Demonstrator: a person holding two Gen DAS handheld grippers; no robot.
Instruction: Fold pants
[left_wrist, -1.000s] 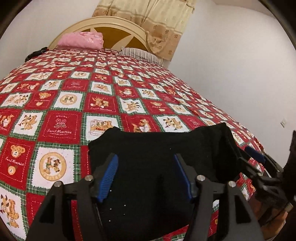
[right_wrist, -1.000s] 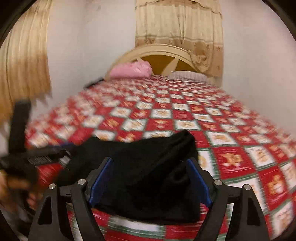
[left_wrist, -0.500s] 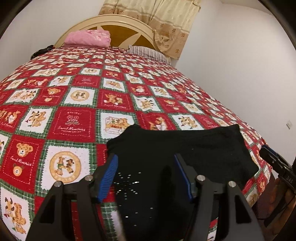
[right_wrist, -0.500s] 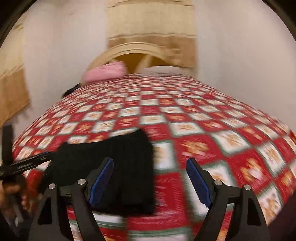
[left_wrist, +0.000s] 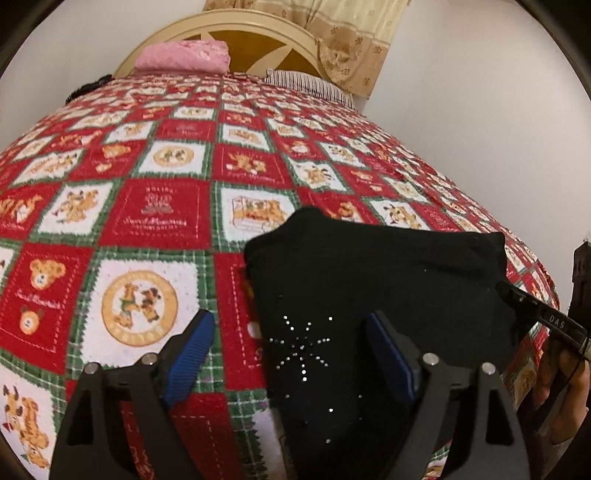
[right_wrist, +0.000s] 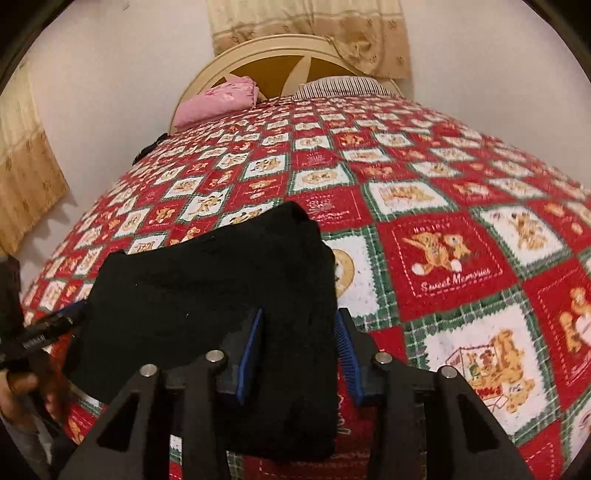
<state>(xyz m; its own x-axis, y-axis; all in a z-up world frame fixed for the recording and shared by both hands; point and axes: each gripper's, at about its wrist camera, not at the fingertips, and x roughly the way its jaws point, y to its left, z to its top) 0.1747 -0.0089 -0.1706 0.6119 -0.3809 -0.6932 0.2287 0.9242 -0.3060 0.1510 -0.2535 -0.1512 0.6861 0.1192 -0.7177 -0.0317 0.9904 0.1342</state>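
Note:
Black pants (left_wrist: 373, 280) lie folded in a flat block on the red patchwork quilt (left_wrist: 155, 218), near the bed's front edge; a rhinestone star (left_wrist: 301, 347) shows on them. My left gripper (left_wrist: 291, 347) hovers over their left edge, jaws opening, pads clear of the cloth. In the right wrist view the pants (right_wrist: 207, 288) fill the lower left. My right gripper (right_wrist: 299, 343) straddles their right edge, jaws closing around the cloth, with no pinch showing. A finger of the other gripper shows at each view's side (left_wrist: 546, 321) (right_wrist: 40, 339).
A pink pillow (left_wrist: 184, 55) and a striped pillow (left_wrist: 306, 83) lie at the cream headboard (left_wrist: 236, 29). Beige curtains (right_wrist: 314, 33) hang behind. A white wall (left_wrist: 480, 122) runs along the bed's right side. A hand (left_wrist: 565, 387) holds the right gripper.
My left gripper's jaws have spread wider and it has sunk closer to the pants. My right gripper swung back over the pants' right edge, rolled, and its jaws narrowed.

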